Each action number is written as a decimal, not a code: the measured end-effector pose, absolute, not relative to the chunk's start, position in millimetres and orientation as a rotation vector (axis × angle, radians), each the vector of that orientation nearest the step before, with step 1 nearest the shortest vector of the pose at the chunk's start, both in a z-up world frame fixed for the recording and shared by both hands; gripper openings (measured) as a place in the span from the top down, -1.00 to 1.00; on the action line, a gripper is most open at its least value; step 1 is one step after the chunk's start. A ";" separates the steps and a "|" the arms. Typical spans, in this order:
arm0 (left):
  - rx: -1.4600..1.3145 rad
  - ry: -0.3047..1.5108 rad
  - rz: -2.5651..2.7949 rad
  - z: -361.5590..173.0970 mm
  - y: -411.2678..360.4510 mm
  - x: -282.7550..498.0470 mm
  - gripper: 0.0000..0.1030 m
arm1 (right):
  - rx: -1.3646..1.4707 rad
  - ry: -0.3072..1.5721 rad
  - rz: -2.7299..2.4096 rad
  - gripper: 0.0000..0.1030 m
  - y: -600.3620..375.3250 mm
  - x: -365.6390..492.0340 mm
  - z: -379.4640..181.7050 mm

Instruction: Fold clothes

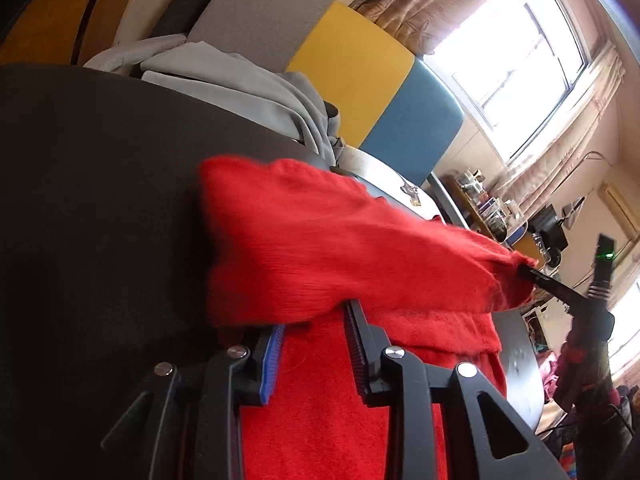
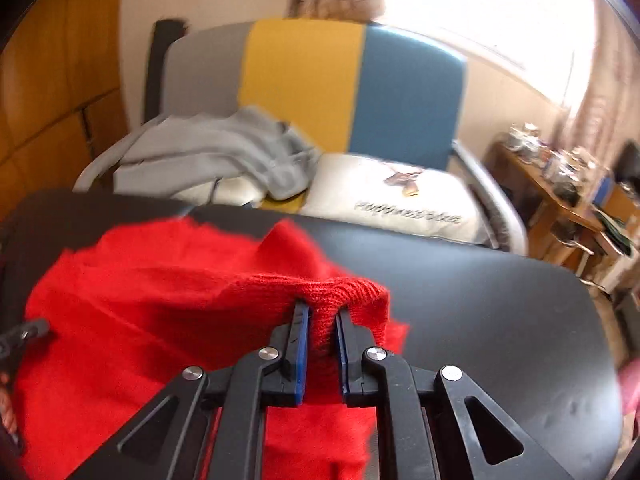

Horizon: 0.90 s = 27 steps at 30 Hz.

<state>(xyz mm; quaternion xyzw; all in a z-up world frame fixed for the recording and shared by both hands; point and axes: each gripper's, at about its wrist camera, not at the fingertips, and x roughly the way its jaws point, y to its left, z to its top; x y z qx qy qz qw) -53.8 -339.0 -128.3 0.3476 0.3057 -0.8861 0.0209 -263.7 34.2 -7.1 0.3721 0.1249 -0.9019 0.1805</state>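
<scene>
A red knitted garment [image 1: 340, 248] lies on a black table [image 1: 88, 184]. My left gripper [image 1: 316, 312] has its jaws well apart, with red cloth running between them and a fold draped over the tips; whether it grips is unclear. In the left wrist view my right gripper [image 1: 532, 276] pinches the garment's far end. In the right wrist view my right gripper [image 2: 322, 312] is shut on a bunched ribbed edge of the red garment [image 2: 160, 292], lifted slightly above the table [image 2: 480, 304]. The left gripper [image 2: 24, 336] shows at the left edge.
Behind the table stands a grey, yellow and blue sofa [image 2: 304, 80] with a grey garment [image 2: 208, 152] and a white cushion [image 2: 400, 200] on it. A cluttered wooden side table [image 2: 560, 192] stands at the right, under a bright window [image 1: 520, 60].
</scene>
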 end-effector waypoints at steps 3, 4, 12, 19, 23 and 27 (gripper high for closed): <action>1.130 0.887 -2.720 -140.5 -335.9 -47.8 0.48 | 1.207 0.364 -2.503 0.76 34.2 -273.2 -47.6; 1.119 0.881 -2.705 -138.4 -337.9 -43.8 0.47 | 1.263 0.377 -2.480 0.73 33.8 -275.2 -65.0; 1.102 0.656 -2.679 -106.8 -330.6 -17.5 0.48 | 1.146 0.301 -2.537 0.35 51.2 -265.0 -61.8; 0.920 0.661 -2.759 -57.4 -322.4 -33.8 0.40 | 1.083 0.258 -2.347 0.09 29.4 -240.7 -30.7; 1.143 0.582 -2.715 -77.5 -312.3 -90.4 0.39 | 1.225 0.324 -2.256 0.09 3.4 -230.3 -63.4; 1.275 0.354 -2.709 -113.9 -305.1 -93.5 0.41 | 1.225 0.300 -2.250 0.08 27.4 -200.6 -94.8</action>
